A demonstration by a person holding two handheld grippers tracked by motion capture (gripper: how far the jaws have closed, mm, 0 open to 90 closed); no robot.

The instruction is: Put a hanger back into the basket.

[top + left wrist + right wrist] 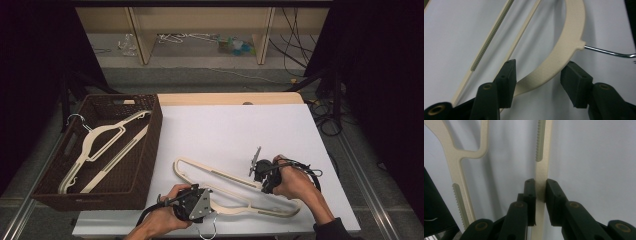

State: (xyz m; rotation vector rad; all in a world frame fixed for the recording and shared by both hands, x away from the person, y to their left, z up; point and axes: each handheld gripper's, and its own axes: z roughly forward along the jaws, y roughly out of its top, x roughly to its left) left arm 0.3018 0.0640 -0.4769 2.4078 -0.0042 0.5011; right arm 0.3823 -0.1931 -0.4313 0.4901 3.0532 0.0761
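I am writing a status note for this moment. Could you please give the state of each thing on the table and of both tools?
Hanger on table: lying flat, held at its bar.
Hanger in basket: lying loose, untouched.
Basket: upright at the table's left edge.
Left tool: open around the hanger's curved neck.
Right tool: shut on the hanger's bar.

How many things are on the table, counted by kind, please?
Cream hangers: 2, one in the basket, one on the white table
Brown woven basket: 1
Hand-held grippers: 2, left gripper, right gripper
Total: 5
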